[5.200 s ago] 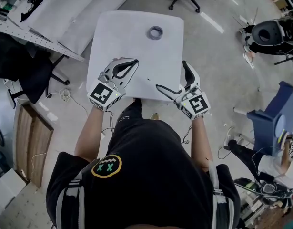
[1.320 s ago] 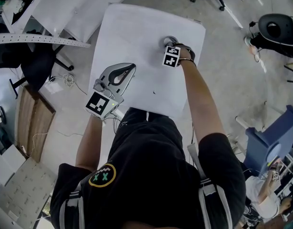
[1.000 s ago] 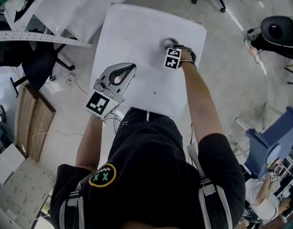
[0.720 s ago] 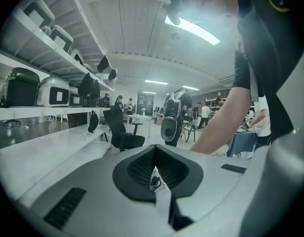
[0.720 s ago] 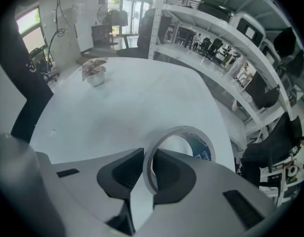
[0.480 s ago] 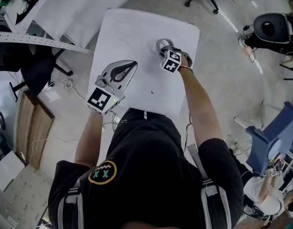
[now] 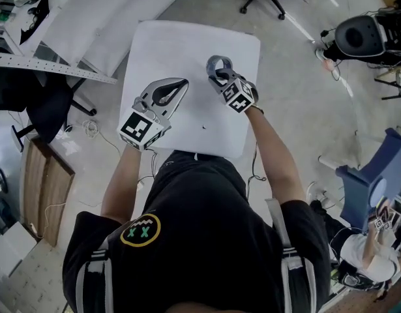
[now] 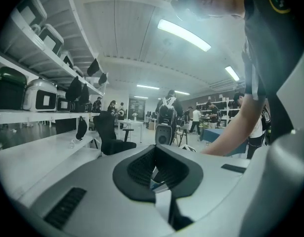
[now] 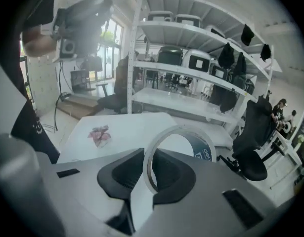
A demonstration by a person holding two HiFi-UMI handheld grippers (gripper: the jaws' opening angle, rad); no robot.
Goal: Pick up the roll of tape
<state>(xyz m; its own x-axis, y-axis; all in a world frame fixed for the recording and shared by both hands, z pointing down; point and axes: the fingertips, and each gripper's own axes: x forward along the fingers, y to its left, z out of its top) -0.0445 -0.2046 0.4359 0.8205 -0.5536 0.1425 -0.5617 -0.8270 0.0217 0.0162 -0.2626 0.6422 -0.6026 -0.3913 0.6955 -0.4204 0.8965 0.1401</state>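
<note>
Right gripper (image 7: 220, 77) is pinching a grey roll of clear tape (image 7: 219, 63) by its rim, and the ring stands on edge above the jaws. From over the shoulder you see only a small loop past the marker cube, over the far part of the white square table (image 7: 187, 41). The right gripper view settles the grip: the right gripper's (image 9: 151, 176) two black pads close on the thin wall of the tape roll (image 9: 167, 134), dark print shows on its inner face, and the table (image 9: 132, 125) lies beyond and below the ring, so the roll is off the top. That view alone also catches a small pinkish-red patch (image 9: 100, 135) on the table and white shelving loaded with grey cases (image 9: 191, 58).

Left gripper (image 7: 178, 85) hangs over the table's near left part – well apart from the tape. Its own view shows the left gripper's (image 8: 153, 158) pads pressed together on nothing, pointing out across the room at a black office chair (image 8: 109, 135).
</note>
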